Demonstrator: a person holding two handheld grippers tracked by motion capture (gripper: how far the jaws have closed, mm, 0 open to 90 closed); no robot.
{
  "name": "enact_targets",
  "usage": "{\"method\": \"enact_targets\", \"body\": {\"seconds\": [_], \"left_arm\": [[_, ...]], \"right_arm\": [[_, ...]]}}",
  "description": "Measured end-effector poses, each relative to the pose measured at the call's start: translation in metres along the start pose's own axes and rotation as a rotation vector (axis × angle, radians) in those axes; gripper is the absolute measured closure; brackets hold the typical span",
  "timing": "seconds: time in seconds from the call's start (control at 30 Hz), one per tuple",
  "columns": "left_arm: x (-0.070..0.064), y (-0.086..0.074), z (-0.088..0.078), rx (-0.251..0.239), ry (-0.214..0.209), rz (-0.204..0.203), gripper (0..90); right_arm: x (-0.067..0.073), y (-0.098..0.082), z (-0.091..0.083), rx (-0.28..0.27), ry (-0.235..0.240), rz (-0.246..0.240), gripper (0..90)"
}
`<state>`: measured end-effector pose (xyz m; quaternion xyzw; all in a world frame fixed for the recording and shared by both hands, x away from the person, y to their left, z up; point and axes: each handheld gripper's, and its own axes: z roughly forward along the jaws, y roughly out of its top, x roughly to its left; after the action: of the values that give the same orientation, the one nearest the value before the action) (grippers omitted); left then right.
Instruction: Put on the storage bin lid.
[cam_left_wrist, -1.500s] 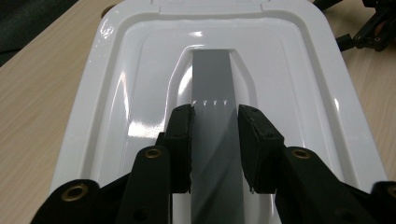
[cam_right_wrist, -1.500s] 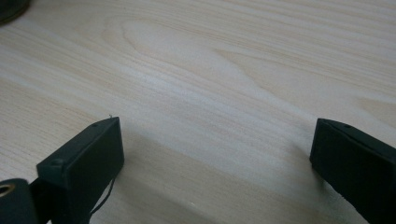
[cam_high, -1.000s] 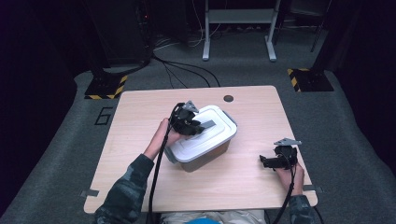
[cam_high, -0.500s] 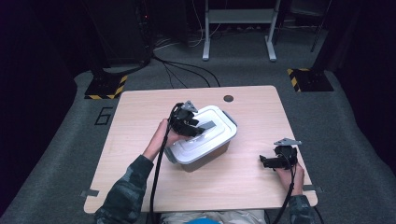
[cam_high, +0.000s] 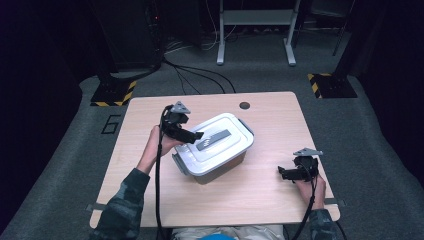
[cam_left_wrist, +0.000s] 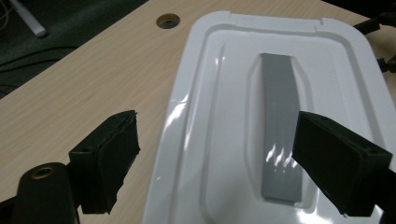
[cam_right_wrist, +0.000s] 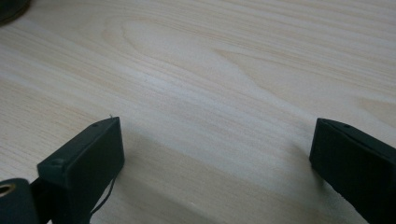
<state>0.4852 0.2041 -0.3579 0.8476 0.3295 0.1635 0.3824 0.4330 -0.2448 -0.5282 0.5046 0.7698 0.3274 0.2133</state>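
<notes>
A white lidded box (cam_high: 220, 152) sits slantwise in the middle of the wooden table (cam_high: 270, 125). A grey handle strip (cam_high: 213, 140) lies flat in its lid. My left gripper (cam_high: 196, 135) hovers just above the lid's left end, and its jaws have just been opening with nothing between them. In the left gripper view the lid (cam_left_wrist: 219, 116) and grey strip (cam_left_wrist: 280, 140) lie below and beyond the spread jaws of the left gripper (cam_left_wrist: 215, 163). My right gripper (cam_high: 281, 172) rests low at the table's front right, open over bare wood (cam_right_wrist: 210, 70).
A round cable hole (cam_high: 244, 105) is in the table behind the box. Beyond the table, cables (cam_high: 195, 75), black stands with yellow-striped bases (cam_high: 112, 92) and a metal frame (cam_high: 255, 30) are on the grey floor.
The left gripper has drawn back leftward from the lid's grey strip and its jaws have spread apart. The box and the right gripper have not moved.
</notes>
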Motion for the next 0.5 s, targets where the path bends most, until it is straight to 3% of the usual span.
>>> {"method": "enact_targets", "body": {"seconds": [0.07,0.33,0.5], "left_arm": [[0.012,-0.009,-0.010,-0.012,0.034,-0.020,11.5],[0.038,-0.035,-0.028,-0.005,0.113,-0.067,11.1],[0.055,-0.059,-0.036,-0.029,0.171,-0.143,9.4]], "right_arm": [[0.000,0.000,0.000,0.000,0.000,0.000,2.3],[0.000,0.000,0.000,0.001,-0.001,0.002,2.3],[0.000,0.000,0.000,0.001,-0.002,0.002,2.3]]}}
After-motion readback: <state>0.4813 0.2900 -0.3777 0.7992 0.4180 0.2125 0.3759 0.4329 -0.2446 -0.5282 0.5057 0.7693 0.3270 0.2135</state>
